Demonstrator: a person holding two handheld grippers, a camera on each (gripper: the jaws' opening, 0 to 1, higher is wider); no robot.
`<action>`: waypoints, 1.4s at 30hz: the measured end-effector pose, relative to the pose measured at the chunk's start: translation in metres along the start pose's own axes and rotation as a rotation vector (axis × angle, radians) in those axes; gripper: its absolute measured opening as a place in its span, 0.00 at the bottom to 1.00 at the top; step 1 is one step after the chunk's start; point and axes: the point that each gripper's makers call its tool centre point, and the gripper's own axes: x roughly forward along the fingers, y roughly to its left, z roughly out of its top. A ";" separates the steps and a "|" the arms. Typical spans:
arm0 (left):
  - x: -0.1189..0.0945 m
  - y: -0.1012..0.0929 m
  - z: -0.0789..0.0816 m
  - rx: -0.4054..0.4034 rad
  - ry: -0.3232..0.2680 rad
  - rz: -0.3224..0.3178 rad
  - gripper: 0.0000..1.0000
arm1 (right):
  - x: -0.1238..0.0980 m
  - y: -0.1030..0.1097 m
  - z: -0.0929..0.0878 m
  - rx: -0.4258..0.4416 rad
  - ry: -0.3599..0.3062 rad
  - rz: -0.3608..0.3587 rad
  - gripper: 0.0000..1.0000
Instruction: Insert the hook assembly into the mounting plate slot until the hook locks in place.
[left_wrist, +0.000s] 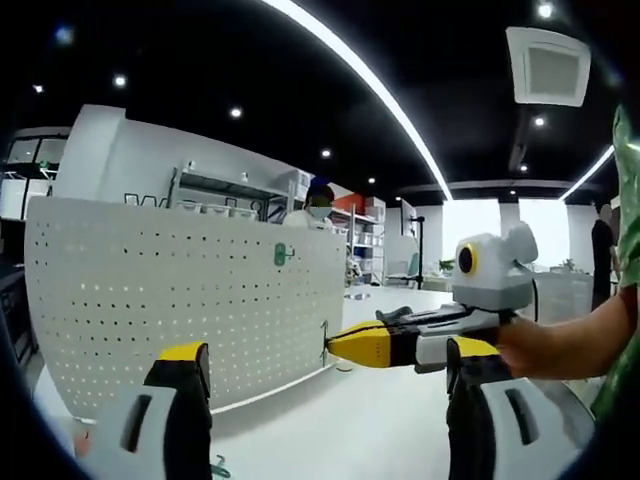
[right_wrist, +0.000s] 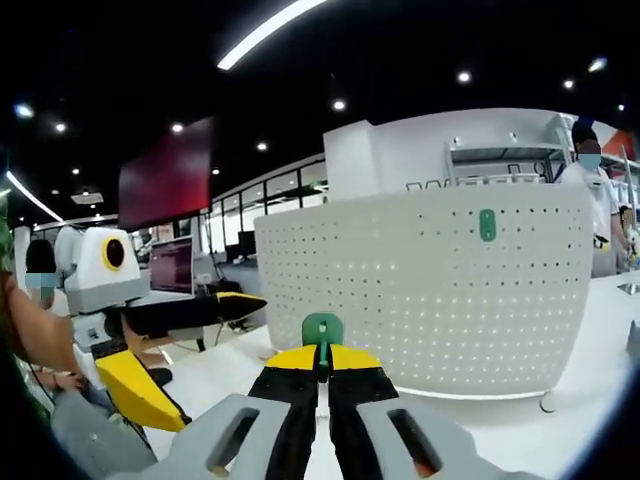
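A white perforated mounting plate (left_wrist: 180, 300) stands upright on the white table (left_wrist: 380, 425). One green hook (left_wrist: 283, 255) hangs high on the plate. My right gripper (left_wrist: 333, 343) comes in from the right, shut on a second green hook assembly (left_wrist: 324, 338) at the plate's lower right edge. In the right gripper view that green hook (right_wrist: 322, 330) stands pinched between the shut yellow-tipped jaws of my right gripper (right_wrist: 322, 362), short of the plate (right_wrist: 430, 300), with the mounted hook (right_wrist: 487, 225) above. My left gripper (left_wrist: 326, 375) is open and holds nothing; it shows again as the left gripper (right_wrist: 215, 360) at left.
A small green part (left_wrist: 220, 468) lies on the table near my left jaw. A person's hand (left_wrist: 545, 345) holds the right gripper. Another person (right_wrist: 592, 170) stands behind the plate by shelving (left_wrist: 215, 195). Open table stretches to the right of the plate.
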 end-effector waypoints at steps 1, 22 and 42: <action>0.000 -0.001 0.001 -0.006 0.000 -0.002 1.00 | 0.000 -0.001 0.001 0.000 -0.002 -0.003 0.01; -0.003 0.003 0.005 -0.011 -0.005 0.012 1.00 | 0.029 -0.037 0.035 -0.054 -0.038 -0.131 0.01; -0.009 0.012 0.003 -0.015 0.007 0.023 1.00 | 0.057 -0.115 0.070 -0.111 -0.063 -0.361 0.01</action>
